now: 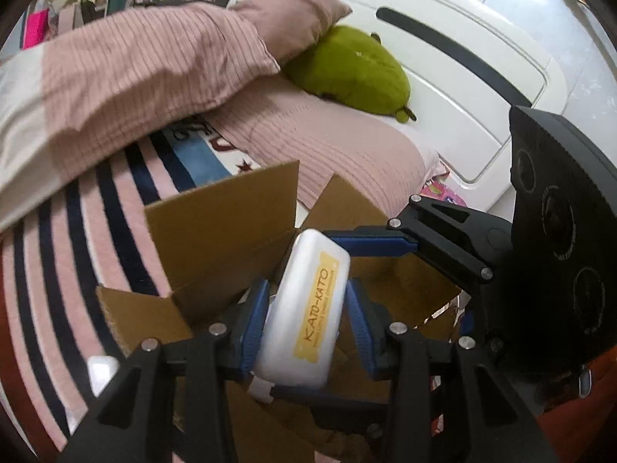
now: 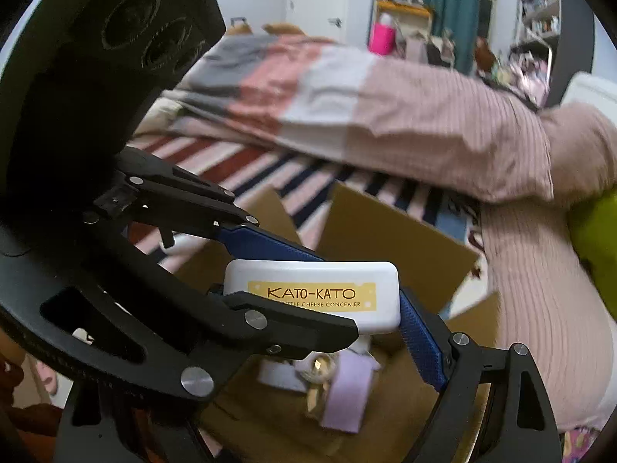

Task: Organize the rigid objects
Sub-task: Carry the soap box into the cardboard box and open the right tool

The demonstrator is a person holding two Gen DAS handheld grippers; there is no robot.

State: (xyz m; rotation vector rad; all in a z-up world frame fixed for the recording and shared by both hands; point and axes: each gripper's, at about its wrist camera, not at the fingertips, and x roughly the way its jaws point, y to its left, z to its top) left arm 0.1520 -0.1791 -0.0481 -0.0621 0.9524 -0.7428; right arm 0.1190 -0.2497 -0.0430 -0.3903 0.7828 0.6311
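Note:
A white Kato-Kato concealer case [image 1: 304,308] with a yellow label hangs above an open cardboard box [image 1: 216,239] on the bed. My left gripper [image 1: 306,301] has its blue pads on the case's long sides. My right gripper [image 2: 316,301] reaches across from the other side and its blue pads press the case's [image 2: 312,295] two ends. The right gripper also shows in the left wrist view [image 1: 385,243], and the left one in the right wrist view [image 2: 270,281]. Inside the box [image 2: 385,239] lie a lilac item [image 2: 347,397] and a gold one [image 2: 320,378].
The box sits on a pink, navy and red striped blanket [image 1: 77,231]. A pink striped duvet [image 1: 135,77], a pillow and a green plush toy [image 1: 354,69] lie behind it. A white headboard [image 1: 443,58] stands at the right. A small white object [image 1: 102,372] lies left of the box.

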